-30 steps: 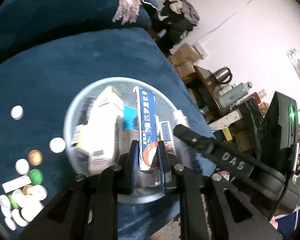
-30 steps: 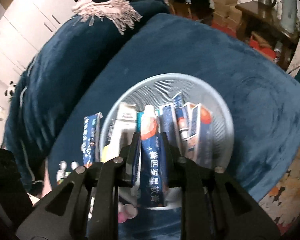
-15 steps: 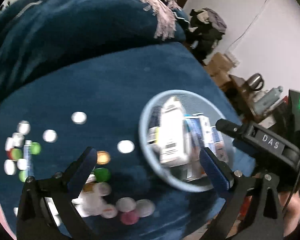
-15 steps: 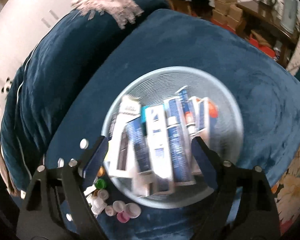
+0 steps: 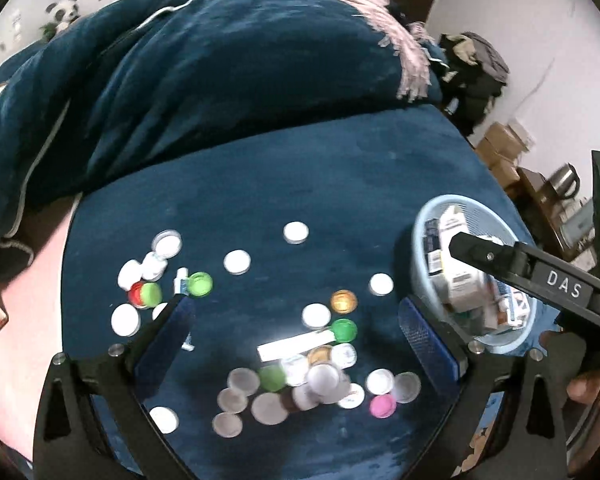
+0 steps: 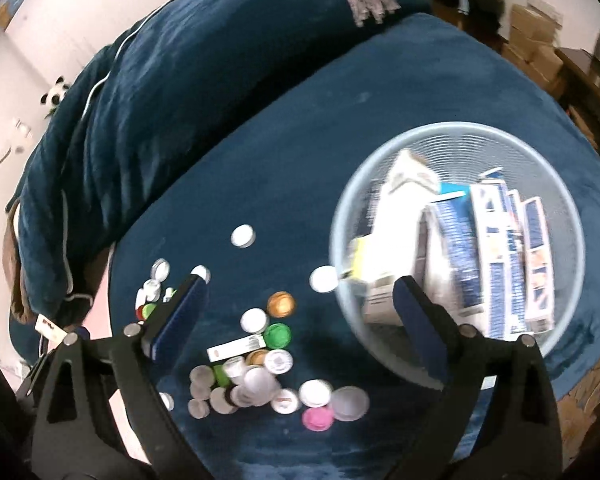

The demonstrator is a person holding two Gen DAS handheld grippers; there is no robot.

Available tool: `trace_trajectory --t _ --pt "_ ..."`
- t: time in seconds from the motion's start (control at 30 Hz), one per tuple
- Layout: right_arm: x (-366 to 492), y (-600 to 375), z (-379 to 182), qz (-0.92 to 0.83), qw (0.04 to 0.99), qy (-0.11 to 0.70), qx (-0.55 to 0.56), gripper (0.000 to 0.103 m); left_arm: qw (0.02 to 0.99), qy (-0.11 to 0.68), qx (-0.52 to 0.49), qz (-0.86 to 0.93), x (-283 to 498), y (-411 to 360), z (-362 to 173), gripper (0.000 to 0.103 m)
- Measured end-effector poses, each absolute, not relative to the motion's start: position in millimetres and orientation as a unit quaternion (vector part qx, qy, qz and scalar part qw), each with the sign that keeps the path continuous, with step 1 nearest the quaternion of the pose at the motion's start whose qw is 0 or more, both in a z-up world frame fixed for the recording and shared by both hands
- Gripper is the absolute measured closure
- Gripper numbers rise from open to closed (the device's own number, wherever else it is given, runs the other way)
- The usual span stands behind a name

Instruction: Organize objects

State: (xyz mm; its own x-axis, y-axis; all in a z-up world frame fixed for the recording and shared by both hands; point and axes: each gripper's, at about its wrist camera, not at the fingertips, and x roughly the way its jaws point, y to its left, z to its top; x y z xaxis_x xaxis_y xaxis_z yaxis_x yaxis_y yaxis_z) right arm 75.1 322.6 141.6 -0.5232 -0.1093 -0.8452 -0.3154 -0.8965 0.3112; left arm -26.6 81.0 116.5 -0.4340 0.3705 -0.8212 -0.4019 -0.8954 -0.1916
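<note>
A light blue mesh basket point(image 6: 456, 130) on the dark blue cushion holds several blue and white boxes and tubes point(image 6: 496, 236); it also shows at the right of the left wrist view point(image 5: 424, 216). Many loose bottle caps point(image 5: 312, 376), white, green, gold and pink, lie on the cushion left of the basket point(image 6: 260, 380). A long white box point(image 5: 296, 345) lies among them point(image 6: 236, 349). My left gripper point(image 5: 296, 332) is open and empty above the caps. My right gripper point(image 6: 296, 316) is open and empty, between caps and basket.
A dark blue blanket point(image 5: 204, 72) with a pink fringe point(image 5: 404, 52) is heaped behind the cushion. Cardboard boxes point(image 5: 500, 152), a kettle point(image 5: 564, 180) and a dark table stand at the right. The other gripper's black arm point(image 5: 540, 280) crosses the basket in the left wrist view.
Both grippers have let go of their blue tubes into the basket, opened wide and swung left and back, from above the basket to over the caps.
</note>
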Motion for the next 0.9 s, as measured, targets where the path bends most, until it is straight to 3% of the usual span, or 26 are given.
trace_trajectory --t 0.9 --pt "32 232 100 0.816 0.000 0.107 -0.568 0.008 0.146 0.004 -0.538 0.830 -73 -5 53 0.001"
